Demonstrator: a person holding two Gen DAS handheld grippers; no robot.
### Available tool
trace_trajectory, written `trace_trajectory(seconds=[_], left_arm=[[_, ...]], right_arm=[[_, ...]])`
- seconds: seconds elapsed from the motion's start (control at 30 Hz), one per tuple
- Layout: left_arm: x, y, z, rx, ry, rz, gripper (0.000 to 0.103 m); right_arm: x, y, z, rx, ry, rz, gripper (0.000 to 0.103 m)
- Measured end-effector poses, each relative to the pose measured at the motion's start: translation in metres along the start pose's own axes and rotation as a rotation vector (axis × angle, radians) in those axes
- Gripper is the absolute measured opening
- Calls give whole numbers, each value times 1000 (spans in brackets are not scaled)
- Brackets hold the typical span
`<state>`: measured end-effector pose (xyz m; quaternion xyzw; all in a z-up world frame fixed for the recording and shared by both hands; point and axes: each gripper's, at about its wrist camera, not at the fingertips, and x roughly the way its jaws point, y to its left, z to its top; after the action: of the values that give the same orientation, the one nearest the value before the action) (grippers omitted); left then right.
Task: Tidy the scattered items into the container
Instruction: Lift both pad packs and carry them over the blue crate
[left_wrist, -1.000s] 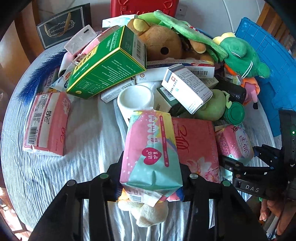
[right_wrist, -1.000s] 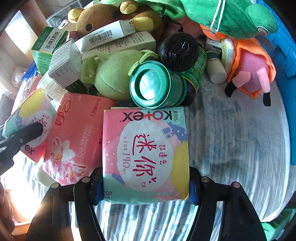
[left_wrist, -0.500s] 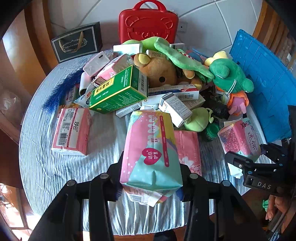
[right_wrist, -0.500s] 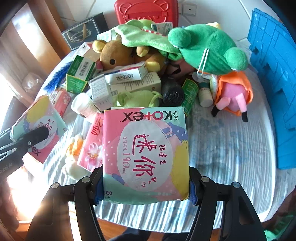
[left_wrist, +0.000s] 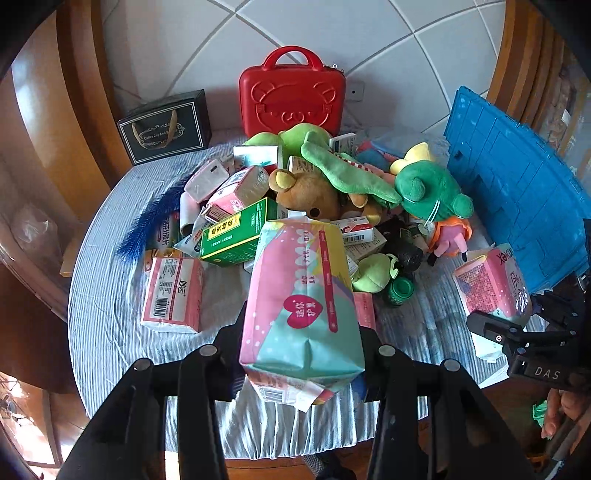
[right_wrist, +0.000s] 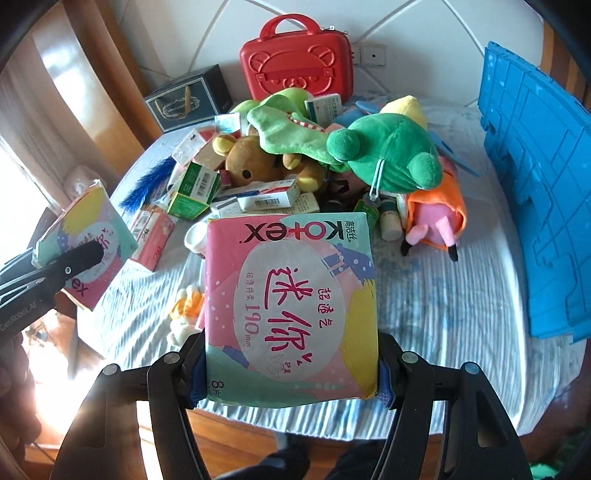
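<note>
My left gripper (left_wrist: 301, 343) is shut on a pink and teal pad pack (left_wrist: 301, 295), held well above the round table (left_wrist: 110, 295). My right gripper (right_wrist: 290, 373) is shut on a pink Kotex pad pack (right_wrist: 291, 302), also lifted above the table's front edge. Each gripper with its pack shows in the other's view: the right one (left_wrist: 495, 291) at the right, the left one (right_wrist: 85, 236) at the left. A pile of plush toys (left_wrist: 428, 192) and medicine boxes (left_wrist: 236, 232) covers the table's middle. A blue crate (left_wrist: 517, 192) stands at the right.
A red case (left_wrist: 291, 92) and a dark gift bag (left_wrist: 166, 127) stand at the back by the wall. A pink tissue pack (left_wrist: 173, 291) and a blue feather (left_wrist: 151, 218) lie at the left. Striped cloth (right_wrist: 461, 288) lies between the pile and the crate.
Both grippers have risen and pulled back from the pile with their packs; the table now looks smaller and farther, with the red case and wall in view.
</note>
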<state>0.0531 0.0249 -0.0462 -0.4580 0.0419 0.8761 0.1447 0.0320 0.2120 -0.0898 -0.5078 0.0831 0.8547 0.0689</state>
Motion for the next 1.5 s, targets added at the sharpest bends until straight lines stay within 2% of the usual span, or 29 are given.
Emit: trace_trajectory(seconds=[0.43,0.8,1.2,1.5], left_arm=[[-65,-12,27,4,-90,-2,43],[-99,-37,51,30,-146,-4,43],[-149,-89,80,72,-240,-22,43],[-162,-136,97,86,-277,-42,43]], right_arm=[[-74,-4,23,-23,-122,27,67],[-134,-17,34,-19,-209,47,67],[-187,-44,40,-23,-290,56,67],[-222,-78,45,-28,-327,66,67]])
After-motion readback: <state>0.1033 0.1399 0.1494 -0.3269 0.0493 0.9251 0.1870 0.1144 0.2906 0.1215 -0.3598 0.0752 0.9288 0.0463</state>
